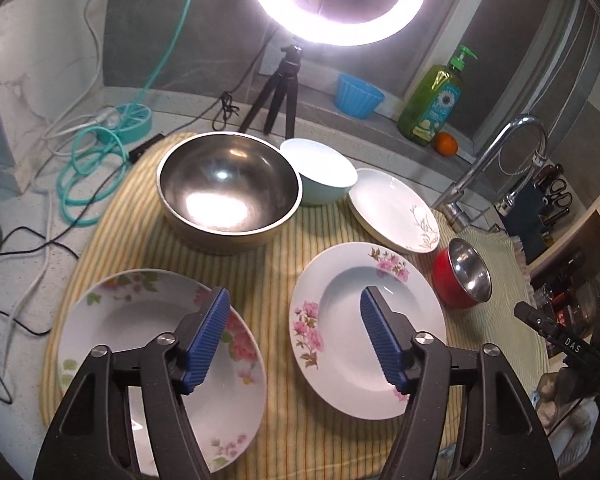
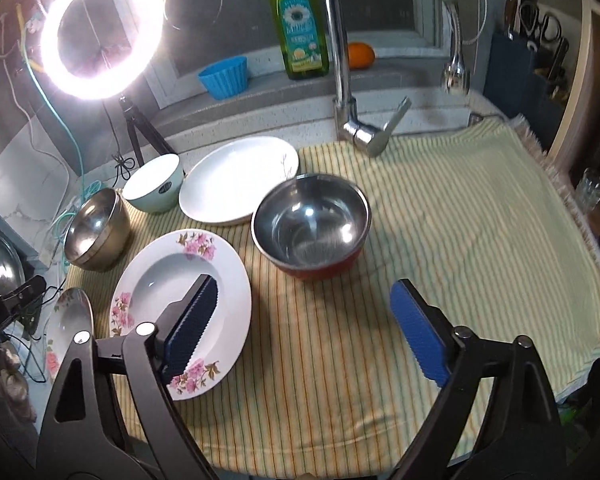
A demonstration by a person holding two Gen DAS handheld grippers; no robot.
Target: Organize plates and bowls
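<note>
On a striped cloth [image 1: 276,264] lie two pink-flowered deep plates, one at the left [image 1: 140,332] and one at the right [image 1: 340,316]. Behind them stand a large steel bowl [image 1: 228,196], a pale green bowl [image 1: 324,172], a white plate with a gold twig [image 1: 392,208] and a red bowl with a steel inside [image 1: 464,276]. My left gripper [image 1: 295,296] is open over the cloth between the two flowered plates, holding nothing. My right gripper [image 2: 304,290] is open and empty just in front of the red bowl [image 2: 312,220], its left finger over the flowered plate [image 2: 156,272].
A ring light [image 1: 336,0] on a small tripod [image 1: 278,92] stands behind the bowls. Cables [image 1: 88,168] lie at the left. A faucet [image 2: 340,60], a green soap bottle [image 2: 300,28], an orange [image 2: 360,56] and a blue cup [image 2: 224,76] line the back ledge. Bare cloth [image 2: 480,240] spreads to the right.
</note>
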